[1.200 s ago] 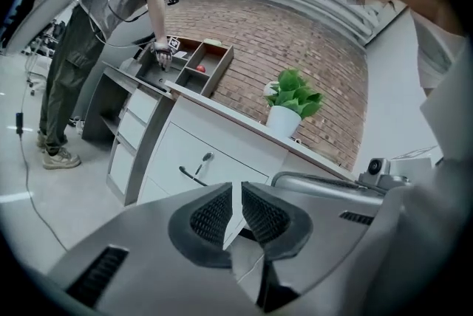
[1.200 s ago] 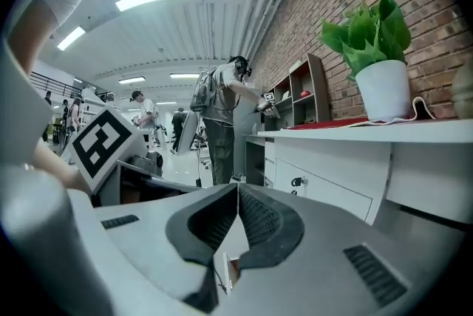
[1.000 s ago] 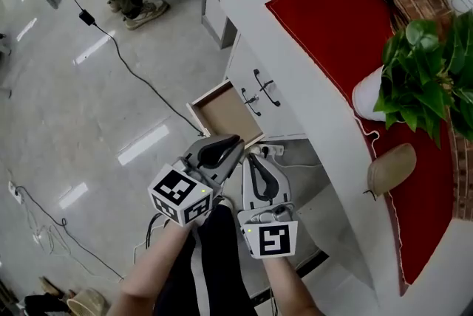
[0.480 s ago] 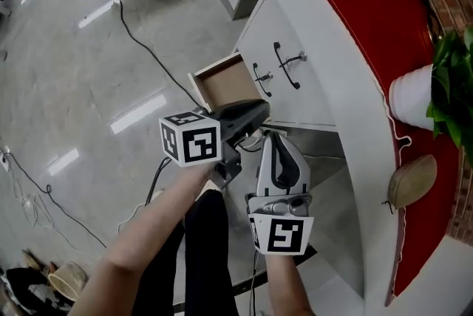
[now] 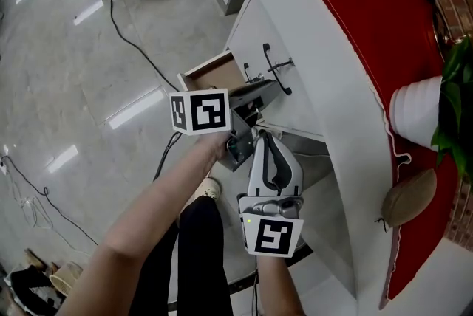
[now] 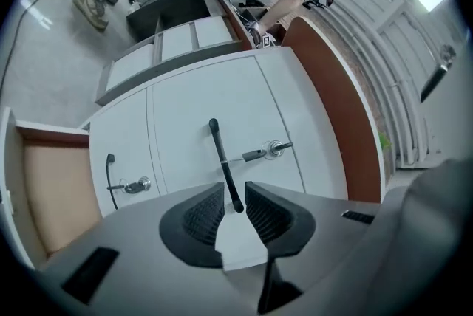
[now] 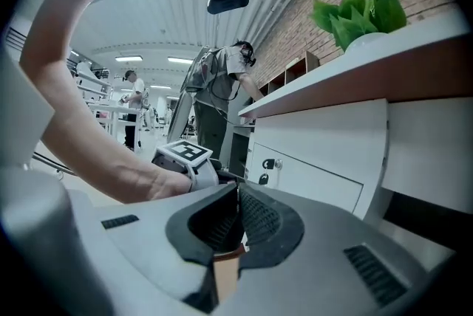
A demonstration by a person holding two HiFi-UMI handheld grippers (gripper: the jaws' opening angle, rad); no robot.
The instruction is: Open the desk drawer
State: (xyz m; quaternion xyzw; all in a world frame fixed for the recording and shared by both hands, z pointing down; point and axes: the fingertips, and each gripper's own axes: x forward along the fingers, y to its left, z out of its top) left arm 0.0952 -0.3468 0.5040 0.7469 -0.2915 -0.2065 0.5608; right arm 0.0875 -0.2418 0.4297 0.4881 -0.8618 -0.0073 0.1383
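The white desk [image 5: 325, 78] has two drawer fronts with black handles. The lower drawer [image 5: 213, 75] stands pulled out, with a bare brown inside. My left gripper [image 5: 273, 88] points level at the shut upper drawer [image 6: 214, 115]. Its black handle [image 6: 222, 159] runs down between the jaws, which are opening around its lower end; the pads [image 6: 199, 215] do not press it. A key sticks out of the lock [image 6: 270, 150] beside the handle. My right gripper [image 5: 260, 137] hangs back, below the left one, shut and empty. In the right gripper view the right gripper [image 7: 238, 193] faces the desk's side.
A red cloth [image 5: 362, 4] covers the desk top, with a white plant pot [image 5: 421, 104] and a tan oval thing [image 5: 405, 196] on it. A black cable [image 5: 122, 30] runs over the glossy floor. A person [image 7: 218, 97] stands at another desk beyond.
My left gripper has rolled and moved forward to the upper drawer's handle, and its jaws have parted. The right gripper has sunk a little.
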